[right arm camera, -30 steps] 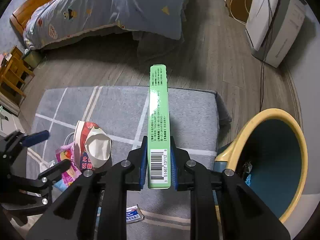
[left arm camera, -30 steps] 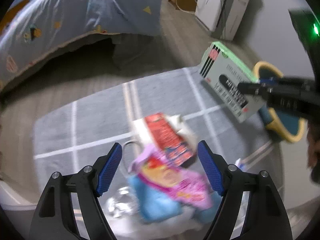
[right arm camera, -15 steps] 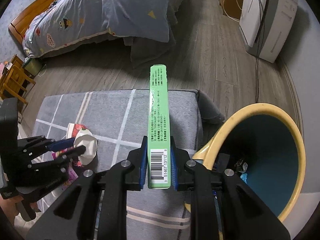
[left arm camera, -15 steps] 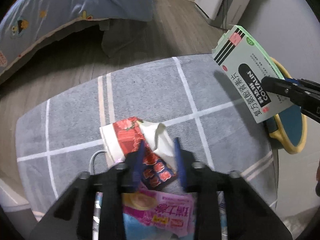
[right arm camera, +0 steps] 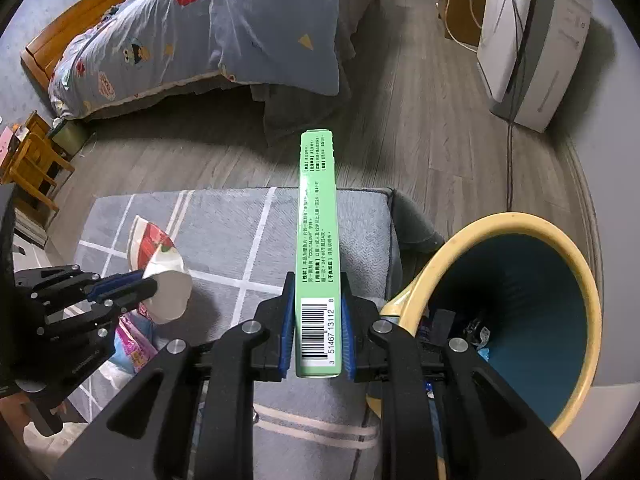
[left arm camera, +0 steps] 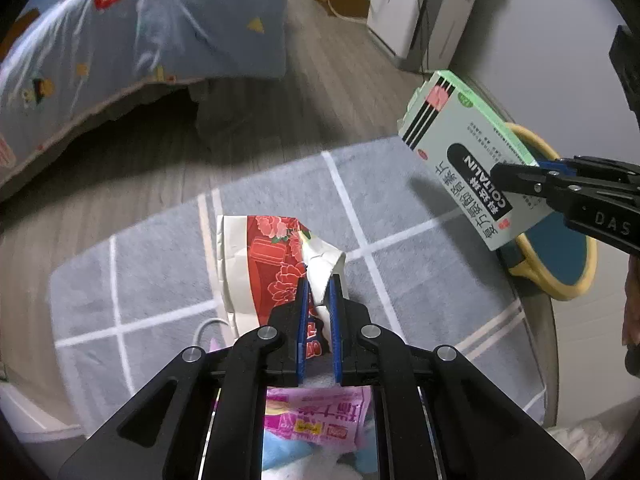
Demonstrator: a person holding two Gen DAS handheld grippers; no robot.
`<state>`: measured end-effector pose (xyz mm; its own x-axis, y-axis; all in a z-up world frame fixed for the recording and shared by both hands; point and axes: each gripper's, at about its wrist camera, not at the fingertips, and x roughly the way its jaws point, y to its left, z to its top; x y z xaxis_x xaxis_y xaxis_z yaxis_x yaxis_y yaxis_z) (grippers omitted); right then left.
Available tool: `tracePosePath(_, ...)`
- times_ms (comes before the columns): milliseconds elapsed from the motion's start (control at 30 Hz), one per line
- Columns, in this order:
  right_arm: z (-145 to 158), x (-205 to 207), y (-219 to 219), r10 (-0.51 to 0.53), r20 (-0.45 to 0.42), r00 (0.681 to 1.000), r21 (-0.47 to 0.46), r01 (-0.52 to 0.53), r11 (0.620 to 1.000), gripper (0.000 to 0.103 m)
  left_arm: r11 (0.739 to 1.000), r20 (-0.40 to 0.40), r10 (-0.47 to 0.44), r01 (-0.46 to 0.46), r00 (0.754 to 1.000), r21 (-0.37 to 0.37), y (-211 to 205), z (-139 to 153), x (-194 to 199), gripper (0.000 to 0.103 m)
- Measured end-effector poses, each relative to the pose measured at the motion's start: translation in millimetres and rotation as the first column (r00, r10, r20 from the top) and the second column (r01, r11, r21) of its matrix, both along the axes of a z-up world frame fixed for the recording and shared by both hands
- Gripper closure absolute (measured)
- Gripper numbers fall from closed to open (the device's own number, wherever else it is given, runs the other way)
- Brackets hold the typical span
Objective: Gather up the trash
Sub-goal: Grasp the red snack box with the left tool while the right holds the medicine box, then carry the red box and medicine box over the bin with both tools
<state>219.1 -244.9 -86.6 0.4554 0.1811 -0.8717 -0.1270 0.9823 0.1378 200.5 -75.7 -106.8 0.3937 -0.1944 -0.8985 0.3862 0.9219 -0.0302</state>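
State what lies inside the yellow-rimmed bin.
Inside the bin, a few small scraps lie at the bottom; the right hand-held gripper covers the rest, so nothing more is identifiable.

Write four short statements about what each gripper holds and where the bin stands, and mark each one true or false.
1. The right gripper is shut on the flat green cardboard medicine box. True.
2. The left gripper is open and empty. False: it is shut on the crushed red-and-white paper cup.
3. The yellow-rimmed blue trash bin lies right of the green box. True.
4. The pink snack wrapper is inside the bin. False: it lies on the grey rug.
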Motion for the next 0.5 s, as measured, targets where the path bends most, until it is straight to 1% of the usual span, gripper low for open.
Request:
tracePosePath(67, 8.8, -4.7, -0.7, -0.006, 0.012, 1.0, 0.003, 0.006, 1.0, 0.084, 1.0, 0.034, -0.008, 0.008, 0.999, 0.013, -0.6, 10.2, -7.1, 0.092)
tracePosePath(167, 20.6, -10.3, -2.5, -0.013, 0.031, 0.999, 0.015, 0.012, 1.0, 0.084, 1.0, 0.064, -0.008, 0.008, 0.998, 0.005, 0.0, 23.5, -12.3, 0.092)
tracePosePath(367, 42.0, -25.6, -0.5, -0.01, 0.063, 0.998, 0.026, 0.009, 1.0, 0.084, 0.999, 0.126, -0.02, 0.023, 0.992, -0.024, -2.9, 50.8, -25.8, 0.092)
tracePosePath(500, 52.6, -35.1, -0.4, -0.004, 0.075, 0.997, 0.031, 0.002, 1.0, 0.084, 0.997, 0.15, -0.034, 0.043, 0.988, -0.057, -4.2, 65.5, -33.9, 0.092)
